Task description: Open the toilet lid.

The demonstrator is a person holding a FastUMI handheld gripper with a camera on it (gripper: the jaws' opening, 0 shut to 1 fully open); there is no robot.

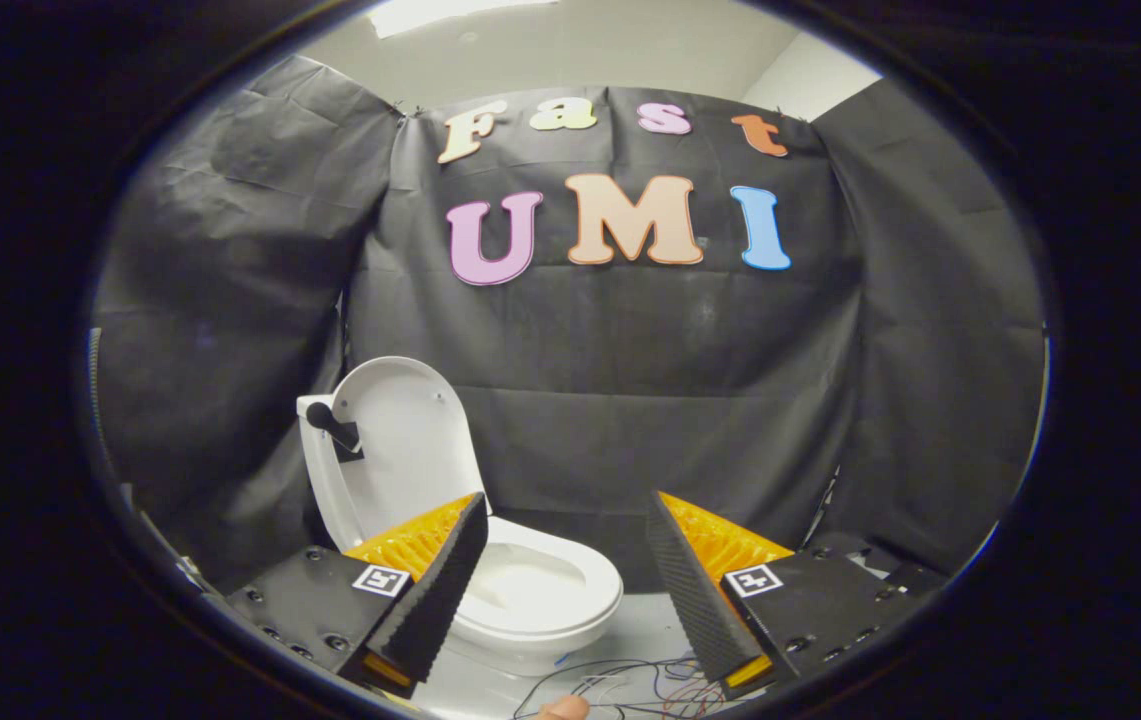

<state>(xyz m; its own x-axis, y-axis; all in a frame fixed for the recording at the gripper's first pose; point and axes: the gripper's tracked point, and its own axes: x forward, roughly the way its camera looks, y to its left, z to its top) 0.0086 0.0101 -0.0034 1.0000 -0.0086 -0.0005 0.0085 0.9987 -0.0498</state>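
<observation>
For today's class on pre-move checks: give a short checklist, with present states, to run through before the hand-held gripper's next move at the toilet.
1. White plastic toilet lid raised upright: ok.
2. White oval toilet seat down, bowl exposed: ok.
3. Hand-held gripper open, nothing between its fingers: ok.
4. Black foam finger pads off the lid: ok.
5. Thin loose wires on the floor below the fingers, snag risk: not ok.
6. Lid resting stably against the white tank: cannot tell.
</observation>
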